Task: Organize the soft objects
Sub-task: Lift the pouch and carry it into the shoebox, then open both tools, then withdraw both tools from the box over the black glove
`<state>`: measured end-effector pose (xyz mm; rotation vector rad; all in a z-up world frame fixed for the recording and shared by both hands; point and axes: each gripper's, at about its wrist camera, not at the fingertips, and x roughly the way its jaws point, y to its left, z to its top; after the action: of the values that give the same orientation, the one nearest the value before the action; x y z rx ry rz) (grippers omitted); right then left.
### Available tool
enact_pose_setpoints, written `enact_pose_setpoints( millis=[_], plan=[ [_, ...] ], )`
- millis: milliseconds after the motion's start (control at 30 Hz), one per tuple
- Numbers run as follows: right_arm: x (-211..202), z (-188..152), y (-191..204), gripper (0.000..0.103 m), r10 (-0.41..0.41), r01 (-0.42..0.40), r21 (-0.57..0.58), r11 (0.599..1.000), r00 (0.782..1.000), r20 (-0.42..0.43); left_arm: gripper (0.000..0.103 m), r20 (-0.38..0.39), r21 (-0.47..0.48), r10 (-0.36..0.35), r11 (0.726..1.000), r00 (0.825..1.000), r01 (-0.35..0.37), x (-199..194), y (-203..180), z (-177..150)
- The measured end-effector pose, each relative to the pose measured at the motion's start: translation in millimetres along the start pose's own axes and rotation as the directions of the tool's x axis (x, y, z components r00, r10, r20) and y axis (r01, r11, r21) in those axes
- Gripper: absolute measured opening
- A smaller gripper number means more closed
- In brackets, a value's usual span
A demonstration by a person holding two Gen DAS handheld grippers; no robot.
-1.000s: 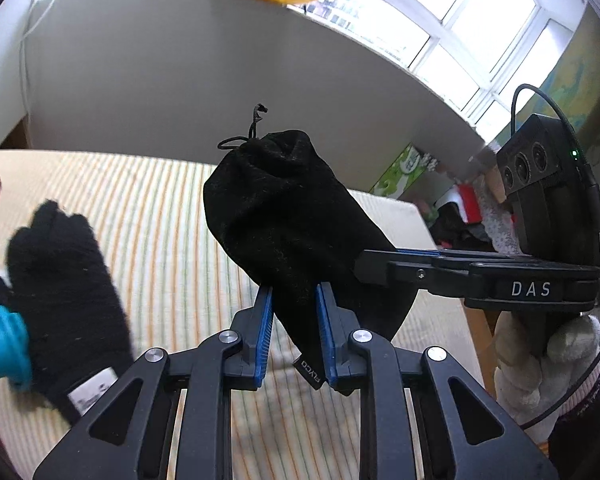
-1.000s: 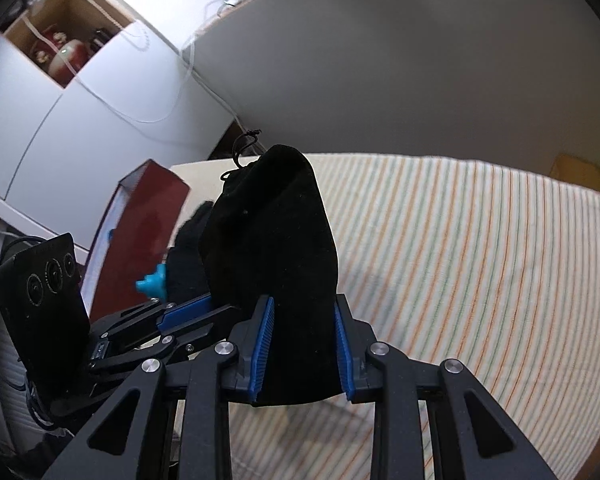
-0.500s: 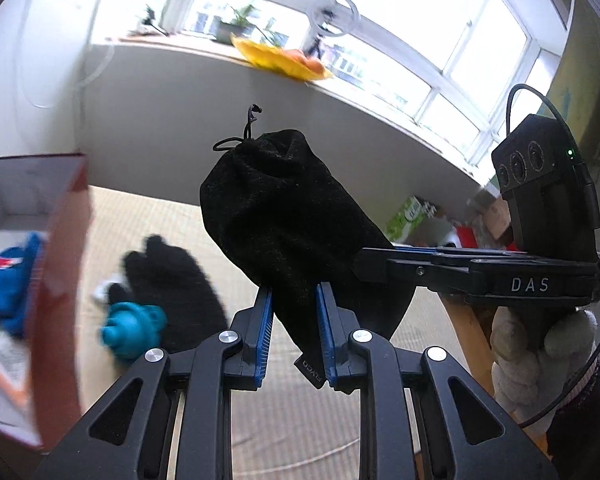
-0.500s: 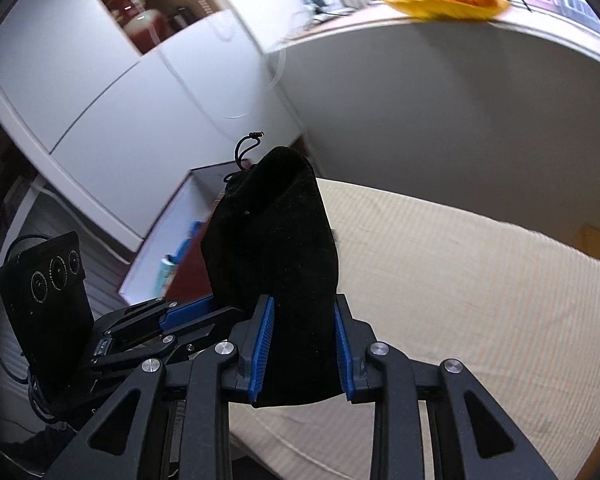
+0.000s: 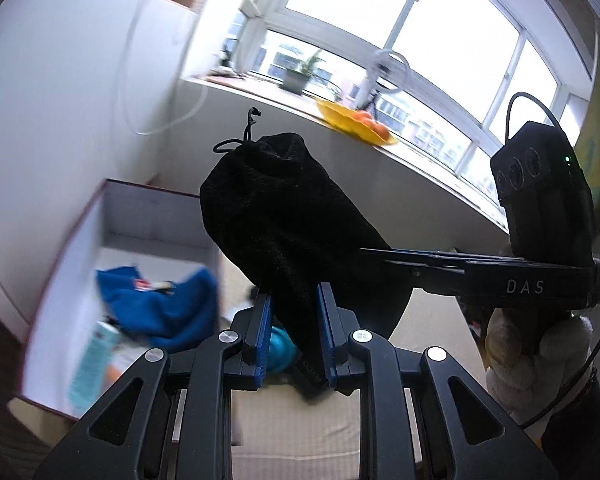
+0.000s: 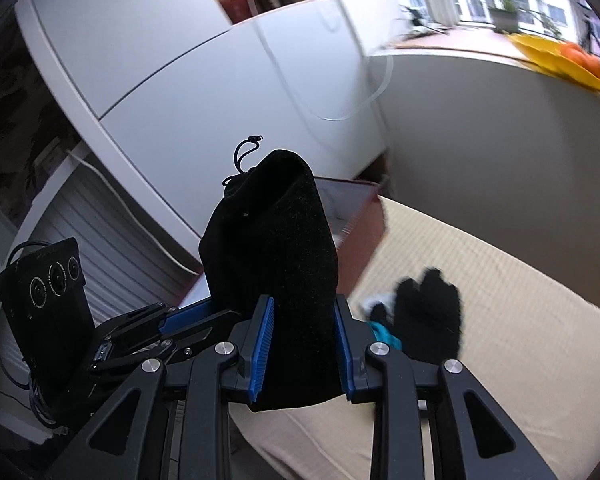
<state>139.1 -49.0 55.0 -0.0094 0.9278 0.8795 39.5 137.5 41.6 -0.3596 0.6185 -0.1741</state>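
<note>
1. The open box (image 5: 112,216) gapes upward; a blue cloth (image 5: 160,304) fills part of its floor.
2. Its red wall (image 6: 364,216) borders the striped surface (image 6: 500,320).
3. A black glove (image 6: 428,312) and what looks like a teal toy (image 6: 384,334) lie there.

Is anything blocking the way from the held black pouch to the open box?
Nothing visible does. Both the left gripper and right gripper clamp the black drawstring pouch in the air, and the open red-edged box beside it has only a blue cloth inside.
</note>
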Motion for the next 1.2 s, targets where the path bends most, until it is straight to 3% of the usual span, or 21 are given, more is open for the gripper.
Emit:
enact_pose_setpoints(
  millis=[267,700,833,867,900,967,1200],
  plan=[
    [53.8,16.7,39.2,0.026,0.046,-0.046,-0.027,0.999,0.999,-0.019,0.019,0.002,-0.05,0.083,0.995,0.997,-0.082,-9.7,45.7,6.2],
    [124.5,33.8,46.5,0.027,0.04,-0.042,-0.015,0.999,0.996,-0.084,0.02,-0.084,-0.094,0.169,0.98,0.982,-0.177,21.5,101.3,15.3],
    [139.4,34.1,48.3,0.036,-0.013,0.006,-0.062,0.998,0.994,-0.108,0.02,-0.103,-0.058,0.234,0.969,0.967,-0.241,30.2,103.8,13.7],
    [139.9,33.3,47.5,0.046,-0.031,0.024,-0.066,0.998,0.994,-0.105,0.022,-0.107,-0.048,0.254,0.965,0.961,-0.26,32.3,103.6,12.6],
    [139.0,32.0,46.3,0.056,-0.054,0.047,-0.072,0.996,0.994,-0.096,0.026,-0.111,-0.043,0.266,0.961,0.957,-0.272,33.6,103.8,11.8],
    [134.2,30.7,43.6,0.065,-0.08,0.075,-0.08,0.994,0.994,-0.073,0.048,-0.115,-0.045,0.275,0.959,0.955,-0.281,35.0,104.9,9.5],
    [109.5,23.9,26.3,0.066,-0.081,0.078,-0.06,0.995,0.996,-0.036,0.05,-0.109,-0.047,0.266,0.961,0.958,-0.272,33.7,97.6,6.0]
  ],
)
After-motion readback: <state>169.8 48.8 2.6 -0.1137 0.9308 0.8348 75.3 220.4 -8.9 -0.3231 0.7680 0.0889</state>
